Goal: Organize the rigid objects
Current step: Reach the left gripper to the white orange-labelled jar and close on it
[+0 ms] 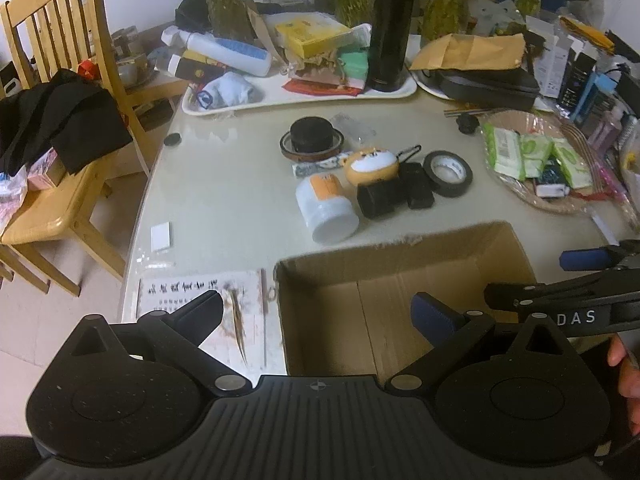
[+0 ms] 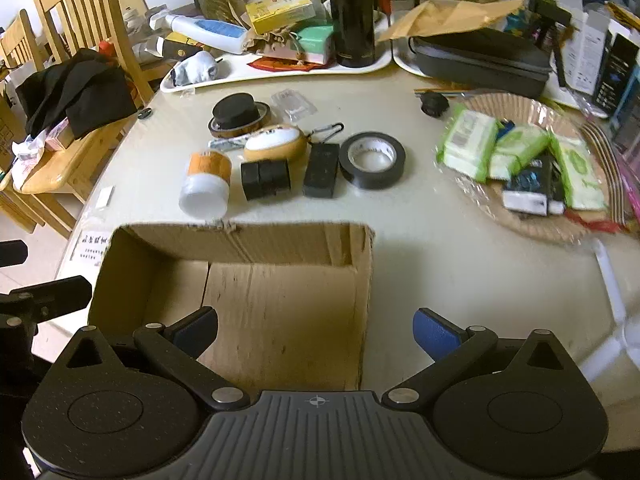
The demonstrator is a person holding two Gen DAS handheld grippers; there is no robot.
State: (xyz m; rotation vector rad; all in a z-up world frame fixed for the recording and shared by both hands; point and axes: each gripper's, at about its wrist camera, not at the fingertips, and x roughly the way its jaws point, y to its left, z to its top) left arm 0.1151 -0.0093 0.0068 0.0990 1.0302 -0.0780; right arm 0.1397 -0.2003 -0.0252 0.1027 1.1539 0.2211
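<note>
The box [image 2: 280, 292] sits open and empty at the near edge of the bench [image 2: 460, 264], right under both grippers. Just past its far wall, around 12 o'clock, lies the cluster to be sorted: a white jar [image 2: 206, 184] on its side, a black block [image 2: 266, 179], a flat black case [image 2: 321, 170], a tape roll [image 2: 372, 155] and an orange plush [image 2: 276, 143] with a clip.

The left gripper [image 1: 320, 312] and the right gripper [image 2: 316, 332] both hover with jaws spread wide, holding nothing.

The jar looks the likeliest trouble: lying down, it may roll off toward 9 o'clock if nudged. The block, case and plush touch or nearly touch, so closing on one could drag its neighbour. The box's far wall stands between the grippers and the cluster, and a low reach might catch its torn rim.

Farther out, a basket [image 2: 532, 224] of packets sits at 2 o'clock, a tray [image 2: 280, 70] with a black flask [image 2: 352, 12] at 12, and a chair [image 2: 80, 40] at 10. The grippers are close together, so they might bump.
</note>
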